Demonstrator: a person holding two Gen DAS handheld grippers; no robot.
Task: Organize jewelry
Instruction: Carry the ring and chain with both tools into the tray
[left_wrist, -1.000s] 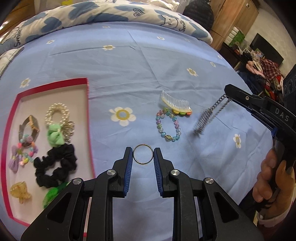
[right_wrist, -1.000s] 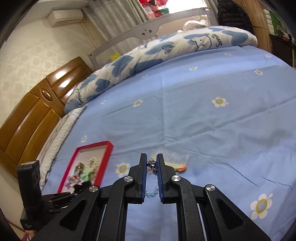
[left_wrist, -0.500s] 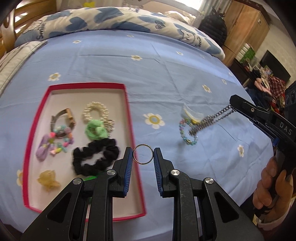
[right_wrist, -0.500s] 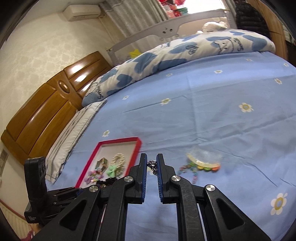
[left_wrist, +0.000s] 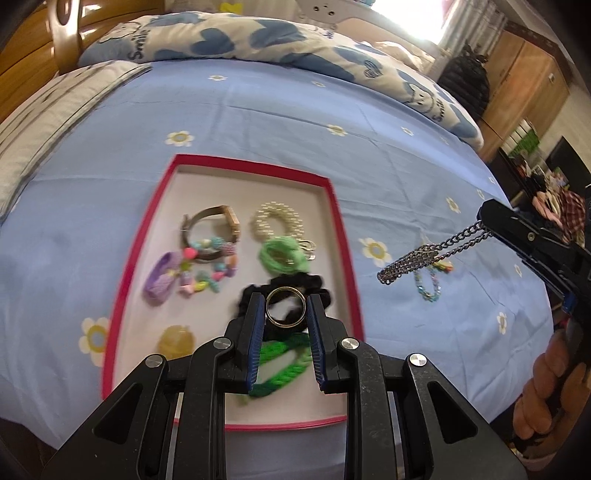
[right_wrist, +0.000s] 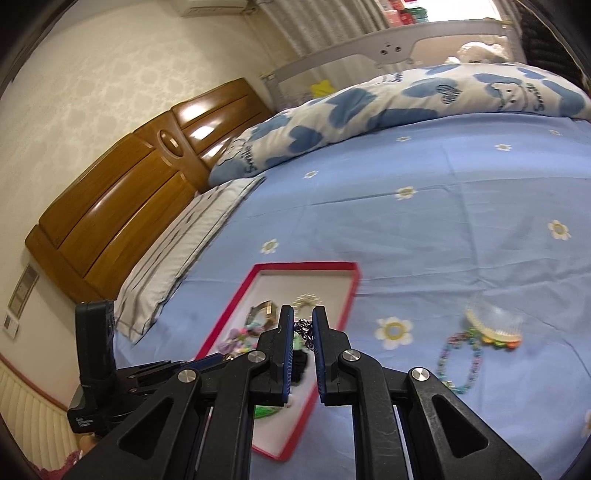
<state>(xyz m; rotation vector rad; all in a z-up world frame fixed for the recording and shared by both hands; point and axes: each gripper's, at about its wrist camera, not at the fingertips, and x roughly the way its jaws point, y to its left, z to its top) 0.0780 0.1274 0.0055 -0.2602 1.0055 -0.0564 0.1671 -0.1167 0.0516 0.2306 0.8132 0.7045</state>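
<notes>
Overall, bed: one bed with a light blue daisy-print sheet (left_wrist: 258, 122) fills both views, with one folded blue-heart quilt (left_wrist: 258, 40) along its far side.
Tray: one red-rimmed tray (left_wrist: 334, 206) lies on the sheet.
Tray contents: one black scrunchie (left_wrist: 317, 284), two green hair ties (left_wrist: 280, 254), one pearl bracelet (left_wrist: 279, 221), one purple hair band (left_wrist: 162, 280), one watch-like band (left_wrist: 214, 218), one amber claw clip (left_wrist: 175, 339), plus a blurred cluster of pastel beads.
Loose on the sheet: one clear comb (right_wrist: 493, 321) and one pastel bead bracelet (right_wrist: 458, 362), touching each other, well right of the tray.
Left gripper (left_wrist: 286, 310): its blue-padded jaws pinch one thin metal ring (left_wrist: 286, 312), held upright over the tray, above the black scrunchie.
Right gripper (right_wrist: 303, 325): jaws nearly together, pinching one silver chain (left_wrist: 424, 256) that dangles above the sheet, between the tray and the comb.
Change: a second ago the ring was held over bare sheet right of the tray; both grippers have since travelled left, and the tray now sits under the left one.
Room: wooden headboard (right_wrist: 122, 199), patterned cream wallpaper, a grey bed rail, a wooden wardrobe (left_wrist: 524, 85).
</notes>
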